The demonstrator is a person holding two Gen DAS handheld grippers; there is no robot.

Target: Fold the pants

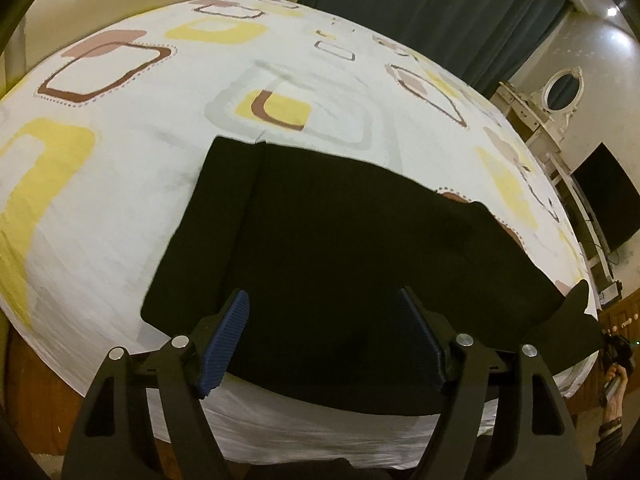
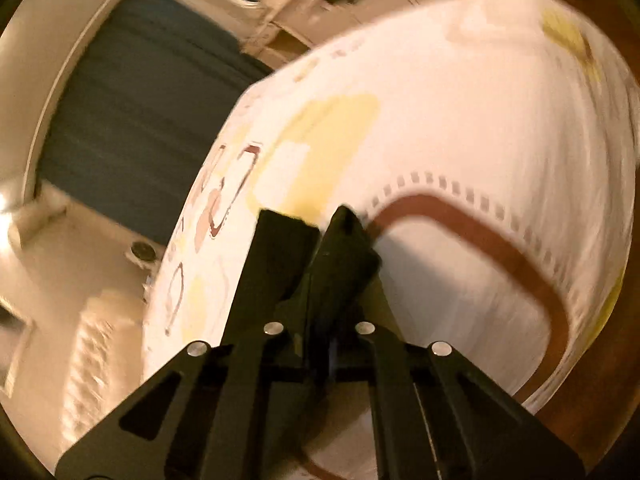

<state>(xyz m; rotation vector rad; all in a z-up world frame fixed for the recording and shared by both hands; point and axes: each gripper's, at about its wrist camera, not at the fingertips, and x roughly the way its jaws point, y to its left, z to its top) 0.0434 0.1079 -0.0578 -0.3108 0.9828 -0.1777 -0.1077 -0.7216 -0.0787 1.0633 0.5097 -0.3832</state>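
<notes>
Black pants [image 1: 320, 248] lie folded on the patterned bed sheet [image 1: 140, 160] near its front edge. Their right end lifts off the bed toward the right. My left gripper [image 1: 324, 304] is open, its blue-padded fingers [image 1: 226, 344] spread just above the pants' near part. In the right wrist view my right gripper [image 2: 320, 220] is shut on black cloth of the pants [image 2: 340, 264], held above the sheet [image 2: 460, 140]. That view is blurred.
Dark curtains [image 1: 440, 12] hang behind the bed. A white dresser with an oval mirror [image 1: 560, 88] and a dark screen [image 1: 604, 196] stand at the right. The wooden bed frame [image 1: 32, 384] shows below the sheet. The person's other hand [image 1: 612, 392] is at the far right.
</notes>
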